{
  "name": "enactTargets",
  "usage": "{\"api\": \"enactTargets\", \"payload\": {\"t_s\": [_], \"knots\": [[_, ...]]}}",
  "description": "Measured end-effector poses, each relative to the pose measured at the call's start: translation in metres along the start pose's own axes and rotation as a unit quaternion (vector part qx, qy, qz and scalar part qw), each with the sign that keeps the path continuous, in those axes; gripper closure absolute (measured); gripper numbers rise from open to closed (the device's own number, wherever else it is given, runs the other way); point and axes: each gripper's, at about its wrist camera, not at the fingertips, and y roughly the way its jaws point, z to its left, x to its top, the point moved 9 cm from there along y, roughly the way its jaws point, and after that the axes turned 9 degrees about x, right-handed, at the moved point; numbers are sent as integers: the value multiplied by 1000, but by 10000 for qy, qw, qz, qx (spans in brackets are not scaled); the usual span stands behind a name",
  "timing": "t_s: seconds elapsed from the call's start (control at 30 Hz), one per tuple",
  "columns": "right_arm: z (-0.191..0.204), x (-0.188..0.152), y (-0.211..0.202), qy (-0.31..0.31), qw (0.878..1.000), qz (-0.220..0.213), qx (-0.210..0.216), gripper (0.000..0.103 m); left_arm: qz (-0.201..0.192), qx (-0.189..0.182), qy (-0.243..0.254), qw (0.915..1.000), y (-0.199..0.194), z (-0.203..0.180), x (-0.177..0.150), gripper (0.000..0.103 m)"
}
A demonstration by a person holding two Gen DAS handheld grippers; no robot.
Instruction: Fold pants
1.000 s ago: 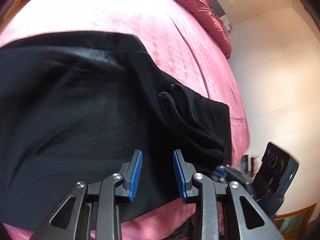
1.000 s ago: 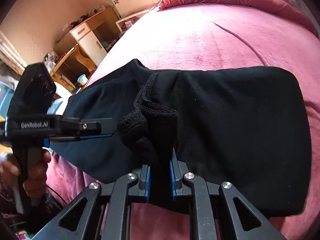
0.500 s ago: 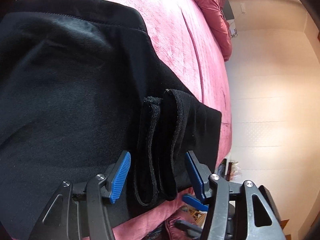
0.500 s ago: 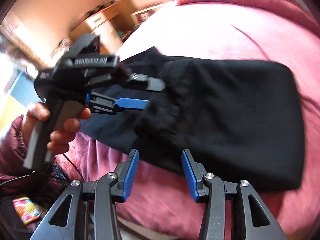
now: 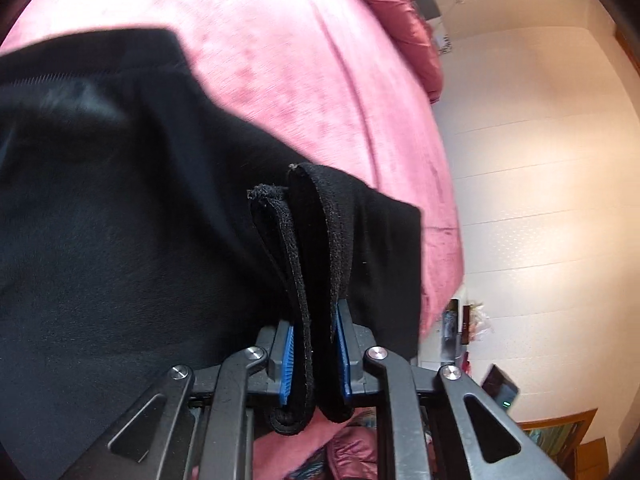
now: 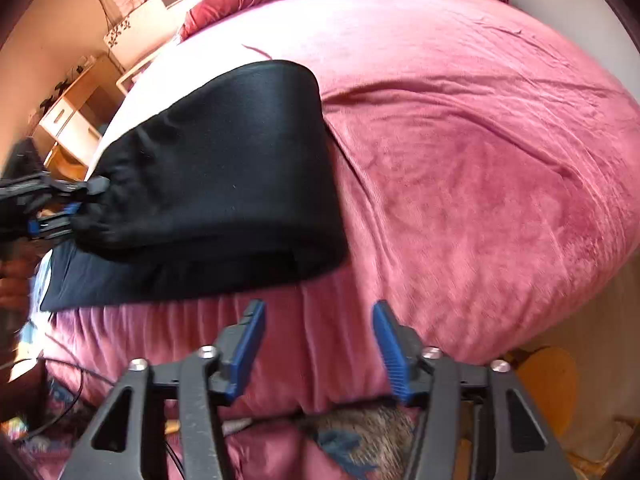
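Mid-fold: black pants (image 6: 224, 168) lie on the pink bedspread (image 6: 460, 160) near its front edge. Left gripper (image 5: 314, 354) is clenched on the bunched hem layers w/ that end lifted off the bedspread. Right gripper (image 6: 318, 344) is released, empty, over the bedspread's front edge. Next, prob: carry the hem across and lay it flat.

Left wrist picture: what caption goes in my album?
Left claw pinching black pants on a pink bed.
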Motion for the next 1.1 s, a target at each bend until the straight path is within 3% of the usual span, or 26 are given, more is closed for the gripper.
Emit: {"api": "enactTargets", "payload": {"t_s": [0.17,0.23,0.27,0.37,0.43,0.6,0.67,0.77,0.8,0.9,1.1], "knots": [[16,24,21,-222,9990,-281,-253,42,-314,-552,334,9974,-36,-42,8,87],[11,35,21,-112,9975,-537,-453,53,-445,-657,442,9959,-47,-53,11,87],[4,39,21,78,9968,-625,-490,70,-520,-610,483,9956,-51,-53,12,87],[-10,39,29,601,9958,-581,-372,76,-470,-368,404,9974,-43,-35,13,88],[-7,35,38,533,9970,-432,-368,84,-301,100,362,9988,-25,-11,7,89],[1,34,51,383,9985,-223,-337,83,164,662,-97,9976,14,44,-13,88],[3,31,49,342,9989,-146,-289,81,96,547,-189,9983,12,47,-13,88],[6,21,41,106,9994,83,-306,69,-43,525,-99,9986,8,37,-3,81],[9,11,35,2,9994,173,-312,66,-119,449,-123,9988,4,35,0,73],[12,5,18,-289,9987,328,-277,65,-145,90,-474,9987,-1,33,11,65],[37,40,-10,-571,9981,-122,-174,65,-49,134,-795,9967,5,47,22,65]]}}
